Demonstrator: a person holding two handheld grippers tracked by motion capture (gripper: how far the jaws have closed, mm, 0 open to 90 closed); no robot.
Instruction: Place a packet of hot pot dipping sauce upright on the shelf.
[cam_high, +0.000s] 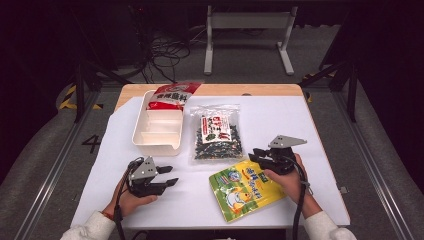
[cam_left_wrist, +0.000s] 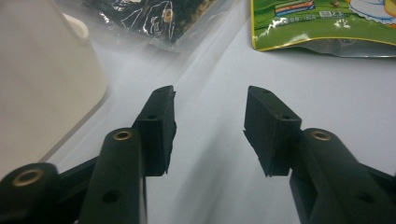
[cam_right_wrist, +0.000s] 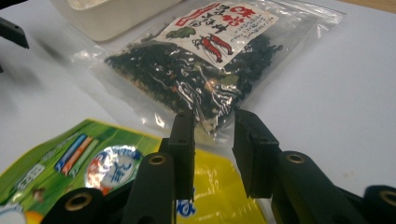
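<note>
Jaws of the right gripper (cam_right_wrist: 212, 126) are standing partly apart, gripping nothing, hovering over the green-and-yellow printed snack pouch (cam_high: 246, 187). Just ahead is lying the clear plastic bag of dark dried seaweed (cam_right_wrist: 201, 70), its long axis running away toward the white divided plastic bin (cam_high: 156, 131). Gaping empty, the left gripper (cam_high: 167, 176) is sitting farther off.

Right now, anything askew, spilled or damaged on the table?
One oddity: the red packet lies propped over the far rim of the white divided bin, not down inside a compartment. The clear bag of dark bits and yellow-green pouch lie flat, unspilled.
</note>
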